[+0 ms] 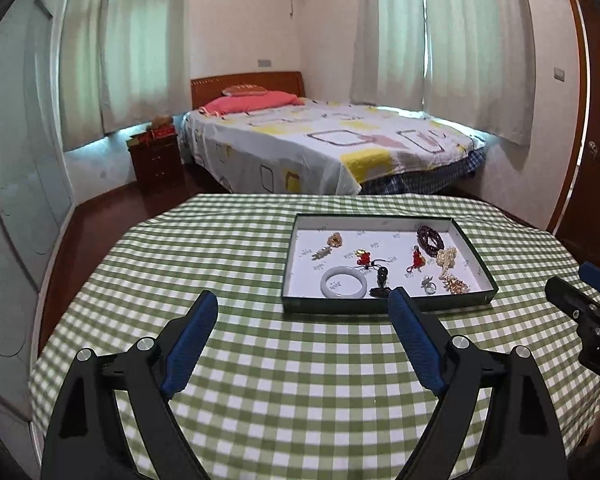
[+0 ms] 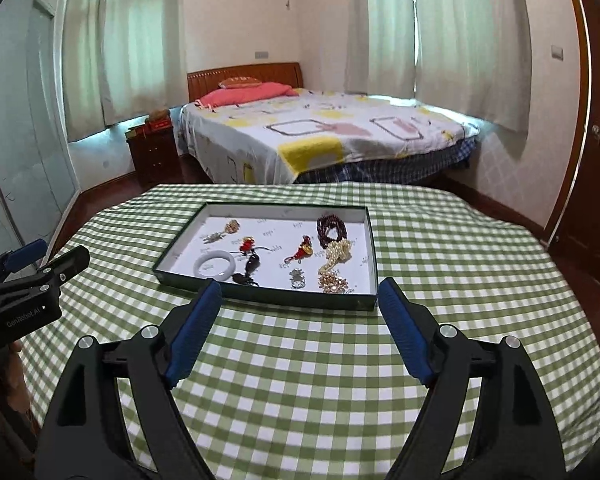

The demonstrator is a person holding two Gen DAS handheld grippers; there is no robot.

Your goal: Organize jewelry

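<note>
Both wrist views look across a table under a green-and-white checked cloth, with a bedroom behind. Far left: nightstand against the wall; bed with a patterned sheet behind the table. Left gripper: blue-padded jaws spread wide, nothing between them, above bare cloth on the near side of the tray; its right finger's tip overlaps the tray's near wall in the view. Shallow dark-walled tray with a white lining sits on the cloth toward the far side, and all the jewelry lies inside it. Left to right in the tray: gold brooch at far left, pale bangle near the front wall, red knotted charm, dark pendant, second red charm, dark red bead bracelet in the far right corner, pearl strand just in front of it, small ring, gold cluster piece at front right. Right gripper: jaws likewise wide apart and empty, over the cloth just short of the tray's near wall. Each gripper shows at the edge of the other's view.
</note>
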